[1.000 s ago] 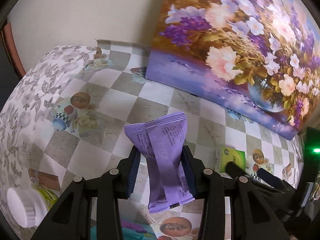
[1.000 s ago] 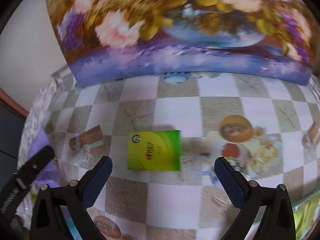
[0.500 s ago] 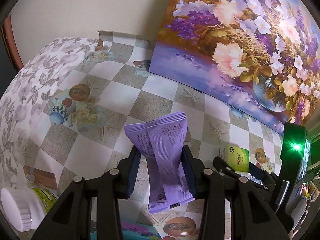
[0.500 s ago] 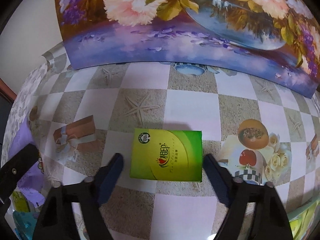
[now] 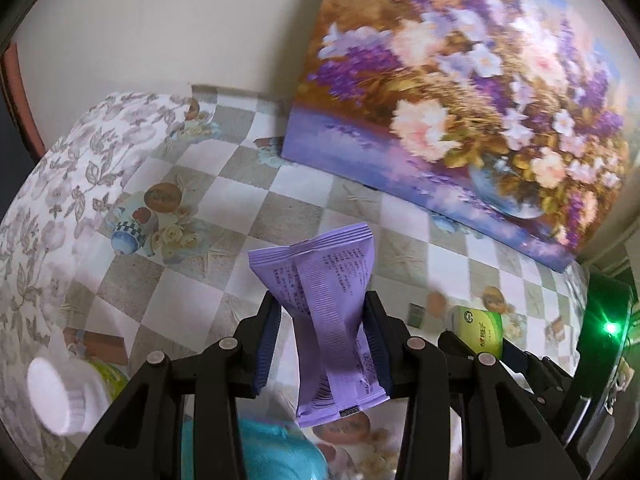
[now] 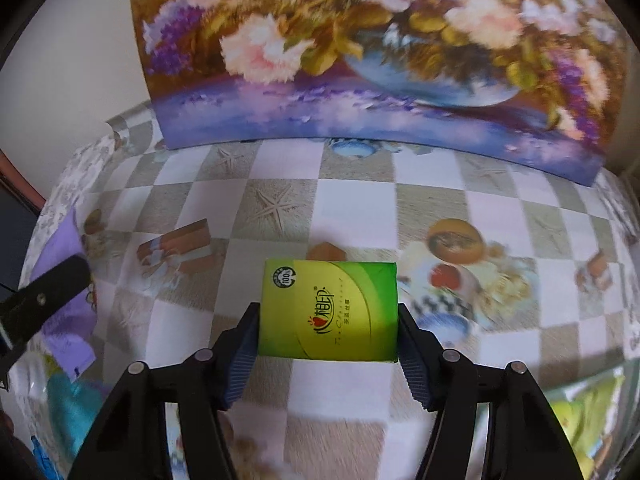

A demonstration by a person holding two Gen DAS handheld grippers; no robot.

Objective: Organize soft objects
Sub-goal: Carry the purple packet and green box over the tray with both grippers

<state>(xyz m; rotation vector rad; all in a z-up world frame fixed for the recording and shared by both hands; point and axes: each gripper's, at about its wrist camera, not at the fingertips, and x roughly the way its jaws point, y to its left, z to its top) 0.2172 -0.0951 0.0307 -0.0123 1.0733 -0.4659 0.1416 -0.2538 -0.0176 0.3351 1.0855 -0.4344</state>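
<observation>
My left gripper (image 5: 324, 336) is shut on a purple soft packet (image 5: 328, 300) and holds it upright above the checkered tablecloth (image 5: 224, 240). My right gripper (image 6: 328, 336) is shut on a green tissue pack (image 6: 328, 312), both pads pressed against its sides, and holds it just above the cloth. In the left wrist view the green pack (image 5: 480, 330) shows at the right between the right gripper's fingers. In the right wrist view the purple packet (image 6: 64, 312) shows at the far left edge.
A large flower painting (image 6: 380, 60) leans against the wall at the back of the table. A white-capped bottle (image 5: 56, 396) and a teal item (image 5: 256, 452) lie near the front left. A yellow-green package (image 6: 588, 416) sits at the front right.
The right gripper moved forward around the green tissue pack, closed on its sides and lifted it slightly. The left gripper kept holding the purple packet and shifted a little.
</observation>
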